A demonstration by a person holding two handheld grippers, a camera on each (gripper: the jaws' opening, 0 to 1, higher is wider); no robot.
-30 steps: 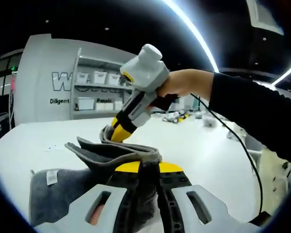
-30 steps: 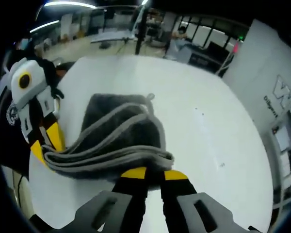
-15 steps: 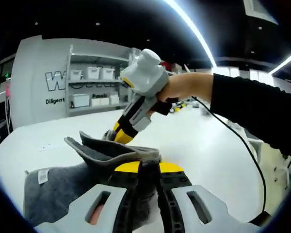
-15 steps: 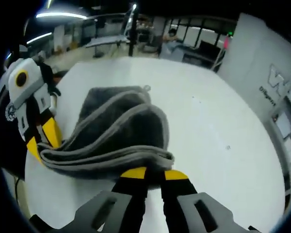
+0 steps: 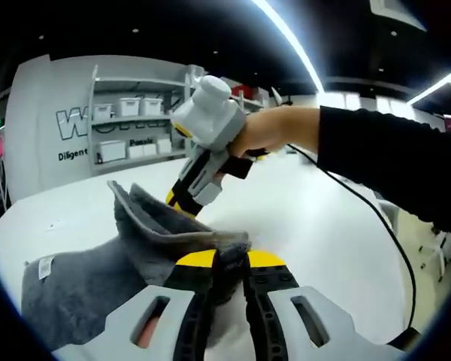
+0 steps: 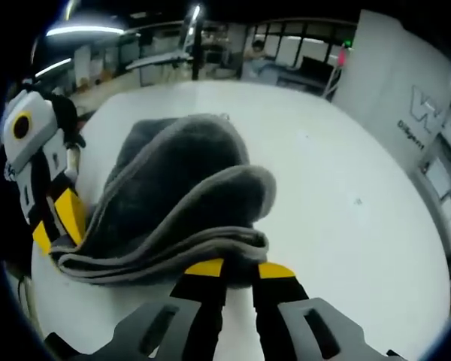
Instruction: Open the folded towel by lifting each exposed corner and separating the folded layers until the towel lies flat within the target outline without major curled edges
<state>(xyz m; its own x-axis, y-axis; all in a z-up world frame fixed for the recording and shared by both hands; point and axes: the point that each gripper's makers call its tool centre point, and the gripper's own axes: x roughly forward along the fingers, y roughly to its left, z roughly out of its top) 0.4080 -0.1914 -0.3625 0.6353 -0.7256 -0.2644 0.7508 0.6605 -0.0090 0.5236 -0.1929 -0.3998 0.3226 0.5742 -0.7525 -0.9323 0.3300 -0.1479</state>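
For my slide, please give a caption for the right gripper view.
Both tools, right and left, pinch the grey terry towel above the white table.

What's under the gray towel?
Under the gray towel is the white table. Both grippers, right gripper and left gripper, pinch its edge, so part hangs lifted. Whatever lies beneath the draped middle is covered.

light: ceiling strip lights are glaring white, washing out the white table | shadows: soft shade is lying under the grey towel | distortion: fisheye is bending edges | focus: background shelves are blurring slightly
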